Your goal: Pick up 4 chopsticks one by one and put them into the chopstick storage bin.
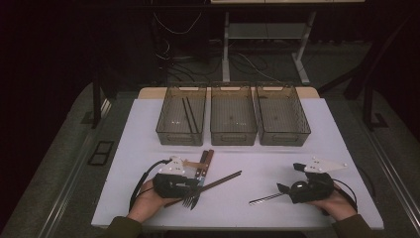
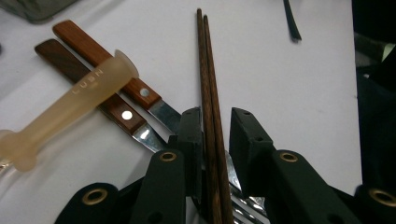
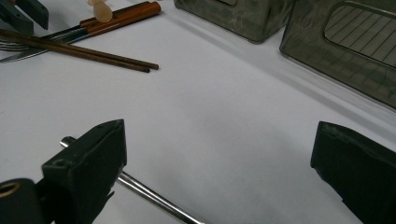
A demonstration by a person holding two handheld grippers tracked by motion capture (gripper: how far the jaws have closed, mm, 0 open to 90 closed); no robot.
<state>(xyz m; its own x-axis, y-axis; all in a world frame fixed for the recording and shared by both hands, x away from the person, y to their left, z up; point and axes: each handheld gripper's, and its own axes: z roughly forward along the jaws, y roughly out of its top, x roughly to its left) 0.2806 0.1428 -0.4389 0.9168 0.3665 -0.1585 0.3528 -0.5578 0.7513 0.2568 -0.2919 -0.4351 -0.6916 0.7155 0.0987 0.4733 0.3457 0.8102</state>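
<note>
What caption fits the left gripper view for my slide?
Left gripper with its jaws around a pair of brown chopsticks, beside two wooden-handled utensils.

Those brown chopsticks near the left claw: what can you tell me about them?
The chopsticks are a pair of thin, dark brown sticks that look like wood, lying side by side and touching along their length on the white table. They run between the two jaws of the left claw; the left jaw touches them, while a gap remains at the right jaw. They lie across the metal ends of the cutlery beneath them, their far tips resting on the table toward the right claw.
</note>
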